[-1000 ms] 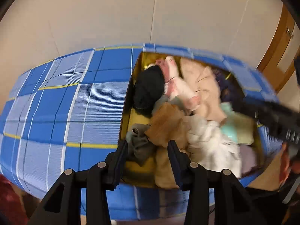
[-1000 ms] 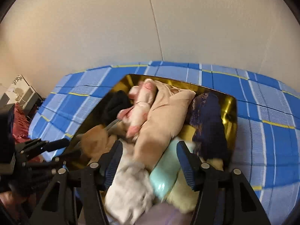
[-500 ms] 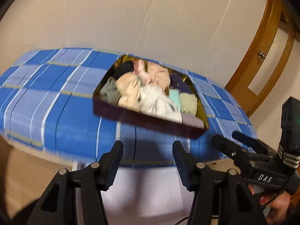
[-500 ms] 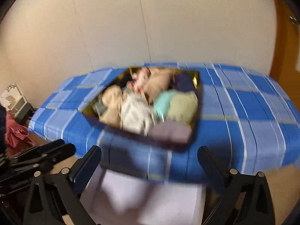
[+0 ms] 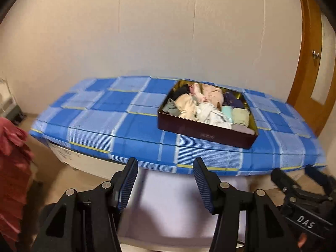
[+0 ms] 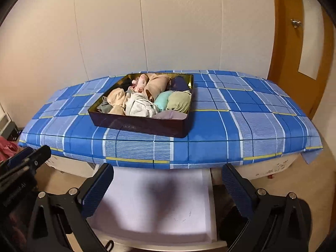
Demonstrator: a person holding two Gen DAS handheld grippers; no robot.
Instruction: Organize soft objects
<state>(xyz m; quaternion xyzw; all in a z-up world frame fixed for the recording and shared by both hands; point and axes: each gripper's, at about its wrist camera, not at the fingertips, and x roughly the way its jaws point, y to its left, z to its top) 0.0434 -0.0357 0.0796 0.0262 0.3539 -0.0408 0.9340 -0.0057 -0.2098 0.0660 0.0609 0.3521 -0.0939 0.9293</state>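
A dark brown tin box [image 5: 206, 134] with a gold lining sits on the table and is packed with rolled soft cloths [image 5: 210, 113] in beige, white, mint, olive, pink, black and navy. In the right wrist view the same box [image 6: 136, 127] lies left of centre with its cloths [image 6: 142, 103]. My left gripper [image 5: 165, 163] hovers in front of the table edge, open and empty. My right gripper [image 6: 168, 169] is back from the table too, jaws wide apart and empty. Each gripper shows at the edge of the other's view: the right gripper [image 5: 296, 178], the left gripper [image 6: 29, 155].
A blue plaid cloth [image 6: 241, 113] covers the table [image 5: 94, 113]. A pale white tray-like surface [image 6: 157, 201] lies below the front edge. A wooden door [image 6: 294, 46] stands at the right, red fabric [image 5: 12, 159] at the left, and a plain wall behind.
Both grippers have drawn back from right over the box to in front of the table edge. The right jaws have spread much wider and the left jaws a little.
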